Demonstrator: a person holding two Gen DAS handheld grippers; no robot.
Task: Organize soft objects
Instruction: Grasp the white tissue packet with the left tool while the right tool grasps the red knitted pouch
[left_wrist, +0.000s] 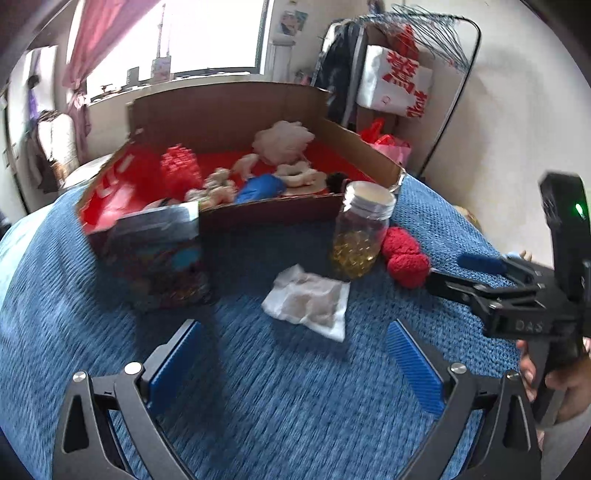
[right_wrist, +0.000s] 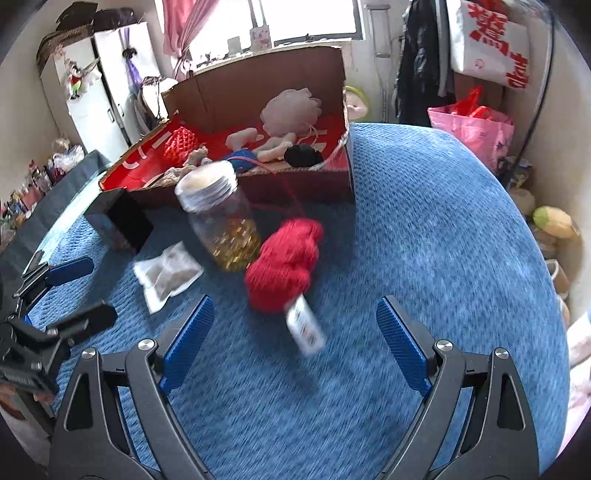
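Note:
A red yarn skein (right_wrist: 286, 264) with a white paper label lies on the blue blanket (right_wrist: 424, 240), just ahead of my right gripper (right_wrist: 295, 332), which stands open and empty. The same red yarn skein (left_wrist: 404, 258) shows right of the jar in the left wrist view. A white pouch (left_wrist: 312, 301) with brownish filling lies ahead of my left gripper (left_wrist: 295, 354), also open and empty. Behind stands a cardboard box (left_wrist: 266, 212) with a red inside, holding several soft things: a pale mesh puff (left_wrist: 282, 140), red netting, a blue piece, cream plush bits. The right gripper (left_wrist: 461, 273) shows at right in the left wrist view.
A glass jar (left_wrist: 360, 229) with yellow beads stands between pouch and yarn. A dark printed box (left_wrist: 159, 258) sits left of the pouch. The bed's right edge drops toward a pink bag (right_wrist: 476, 133) and floor clutter. The left gripper (right_wrist: 70, 291) shows at left in the right wrist view.

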